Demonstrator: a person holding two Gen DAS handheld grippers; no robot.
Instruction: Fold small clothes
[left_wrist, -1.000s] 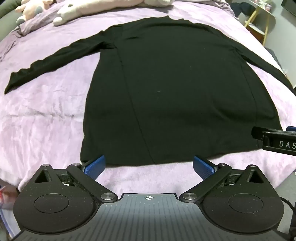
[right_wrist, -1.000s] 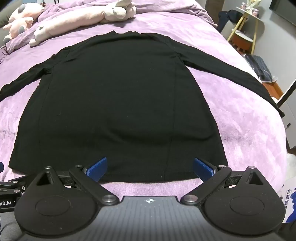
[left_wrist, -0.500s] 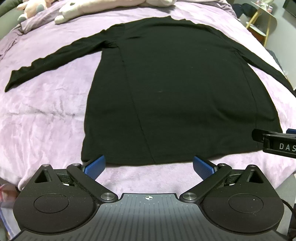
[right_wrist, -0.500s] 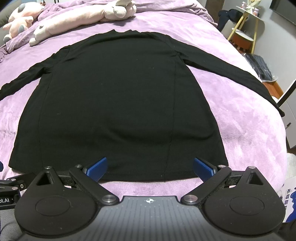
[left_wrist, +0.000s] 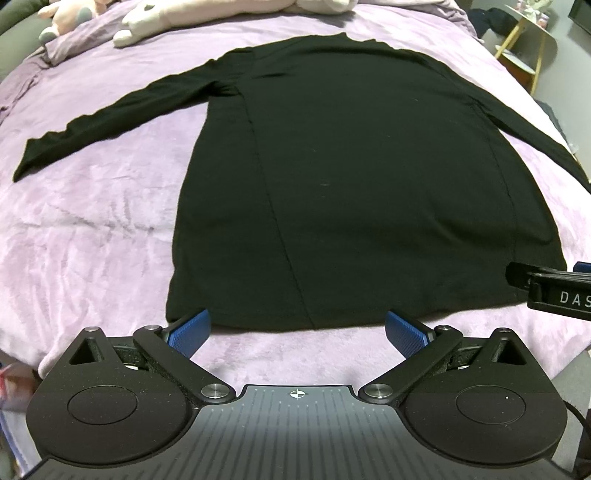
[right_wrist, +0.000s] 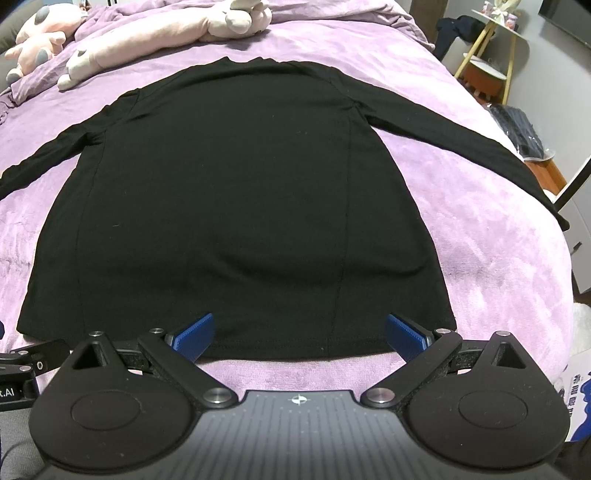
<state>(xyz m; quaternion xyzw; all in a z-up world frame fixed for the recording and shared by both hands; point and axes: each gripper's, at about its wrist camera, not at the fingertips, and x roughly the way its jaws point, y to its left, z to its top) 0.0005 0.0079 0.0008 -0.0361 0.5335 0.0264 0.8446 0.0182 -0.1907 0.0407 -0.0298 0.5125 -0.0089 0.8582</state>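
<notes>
A black long-sleeved shirt (left_wrist: 351, 177) lies flat on the purple bed, hem toward me, both sleeves spread out to the sides; it also shows in the right wrist view (right_wrist: 236, 206). My left gripper (left_wrist: 297, 328) is open and empty, its blue fingertips just short of the hem near the shirt's left corner. My right gripper (right_wrist: 299, 332) is open and empty, its fingertips over the hem near the shirt's right side. The right gripper's side shows at the right edge of the left wrist view (left_wrist: 554, 291).
A purple blanket (left_wrist: 92, 229) covers the bed. Plush toys (right_wrist: 147, 33) lie along the far edge beyond the collar. A yellow-legged side table (right_wrist: 491, 70) and a dark item (right_wrist: 521, 129) stand off the bed's right side.
Both grippers have crept slightly forward toward the shirt's hem. Both stay open. The shirt has not moved.
</notes>
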